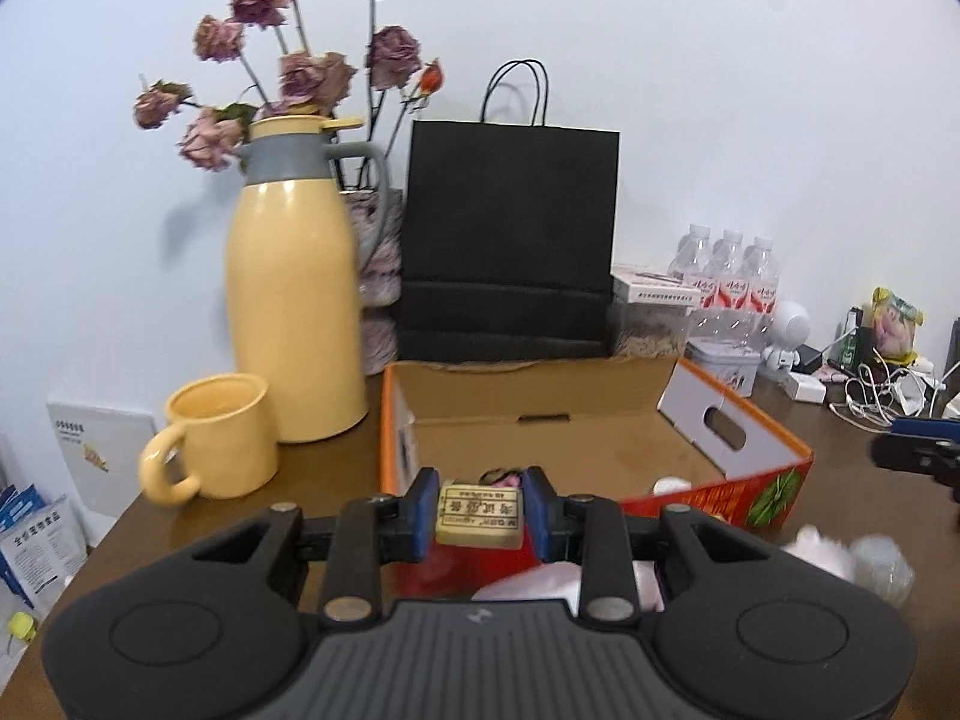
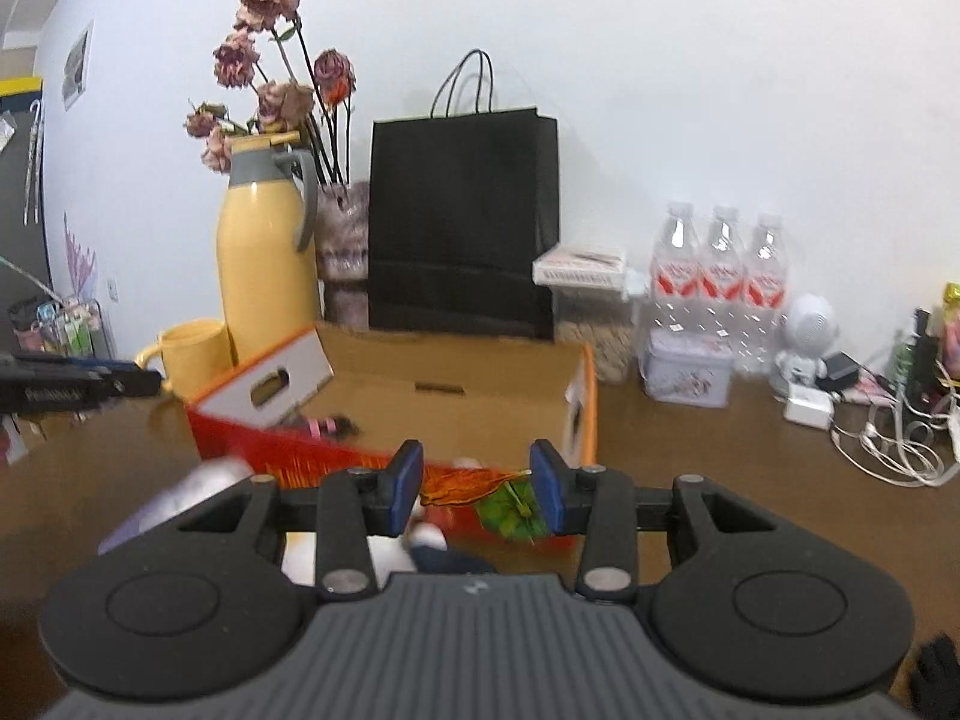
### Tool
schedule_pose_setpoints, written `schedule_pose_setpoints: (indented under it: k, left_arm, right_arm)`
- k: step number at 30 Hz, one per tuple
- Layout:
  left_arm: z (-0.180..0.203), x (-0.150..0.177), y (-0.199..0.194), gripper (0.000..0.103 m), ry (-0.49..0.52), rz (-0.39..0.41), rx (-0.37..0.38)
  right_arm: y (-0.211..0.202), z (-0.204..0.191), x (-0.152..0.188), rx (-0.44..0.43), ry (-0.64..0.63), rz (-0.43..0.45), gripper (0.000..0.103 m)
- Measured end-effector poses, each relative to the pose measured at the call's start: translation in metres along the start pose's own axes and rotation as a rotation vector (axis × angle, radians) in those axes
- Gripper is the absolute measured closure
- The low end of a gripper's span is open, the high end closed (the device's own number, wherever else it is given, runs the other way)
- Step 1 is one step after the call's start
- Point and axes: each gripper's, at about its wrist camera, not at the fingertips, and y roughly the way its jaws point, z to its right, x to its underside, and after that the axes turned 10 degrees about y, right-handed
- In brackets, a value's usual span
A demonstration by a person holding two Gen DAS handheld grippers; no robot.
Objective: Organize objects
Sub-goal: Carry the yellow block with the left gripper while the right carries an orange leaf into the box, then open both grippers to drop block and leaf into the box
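My left gripper (image 1: pixel 480 507) is shut on a small beige eraser (image 1: pixel 478 516) with a printed label, held just above the near wall of an open cardboard box (image 1: pixel 540 402) with red and orange sides. A pink item (image 1: pixel 501 476) and a white one (image 1: pixel 669 485) lie inside the box. My right gripper (image 2: pixel 474 492) hangs over the box's (image 2: pixel 456 372) near right corner. An orange stringy item (image 2: pixel 462 489) with a green part spans the gap between its blue pads. Each gripper shows at the edge of the other's view: the right gripper (image 1: pixel 918 450) and the left gripper (image 2: pixel 144 383).
On the brown table behind the box stand a yellow thermos jug (image 1: pixel 294 300), a yellow mug (image 1: pixel 222 438), a black paper bag (image 1: pixel 510 240) and dried roses. To the right are water bottles (image 2: pixel 720 276), a tin (image 2: pixel 687 369) and tangled cables (image 2: pixel 888 444). Soft white items (image 1: pixel 822 546) lie before the box.
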Motion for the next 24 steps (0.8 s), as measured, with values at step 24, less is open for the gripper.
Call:
schedule_pose_setpoints:
  k: [24]
  left_arm:
    - [0.014,-0.050,0.131,0.074,-0.011,-0.075,-0.037]
  right_arm:
    - [0.150,-0.022,-0.027,0.019,0.090,-0.057,0.063]
